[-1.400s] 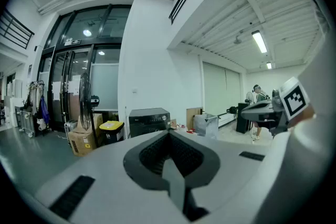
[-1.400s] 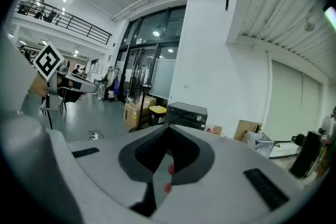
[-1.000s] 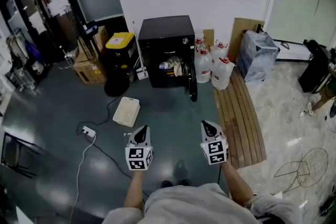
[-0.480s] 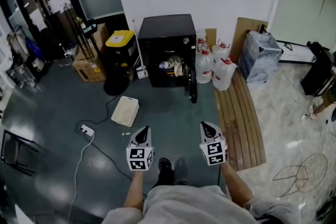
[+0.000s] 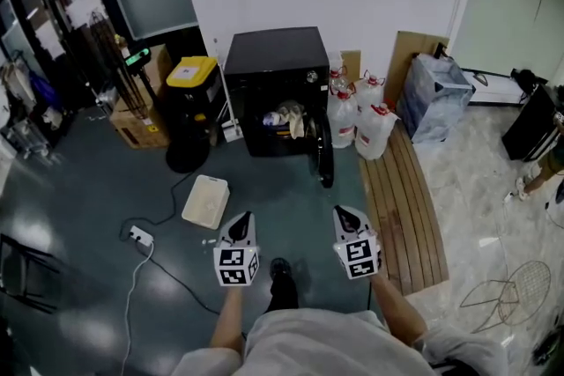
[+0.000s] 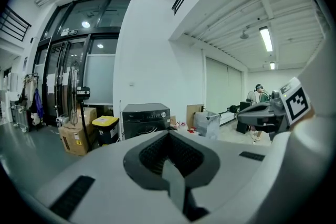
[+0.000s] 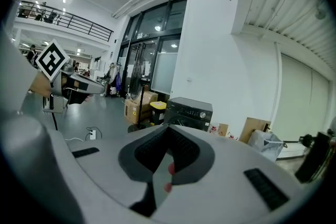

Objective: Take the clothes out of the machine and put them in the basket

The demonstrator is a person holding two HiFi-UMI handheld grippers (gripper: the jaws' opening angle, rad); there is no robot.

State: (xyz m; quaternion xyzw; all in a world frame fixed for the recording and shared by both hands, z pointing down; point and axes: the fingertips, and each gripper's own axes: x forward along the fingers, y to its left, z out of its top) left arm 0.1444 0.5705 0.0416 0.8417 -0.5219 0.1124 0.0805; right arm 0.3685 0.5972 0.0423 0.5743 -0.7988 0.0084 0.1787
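Both left tongs (image 5: pixel 239 217) and right tongs (image 5: pixel 343 211) sit closed, clothes (image 5: pixel 289 117) well ahead in machine (image 5: pixel 273 57).

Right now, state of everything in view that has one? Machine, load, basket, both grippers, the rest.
machine: door open, swung to the right.
clothes: inside the machine, none out yet.
basket: on the floor, apart from the machine, no clothes seen in it.
left gripper: shut, empty.
right gripper: shut, empty.
yellow-lidded bin: lid closed.
water jugs: upright, capped.
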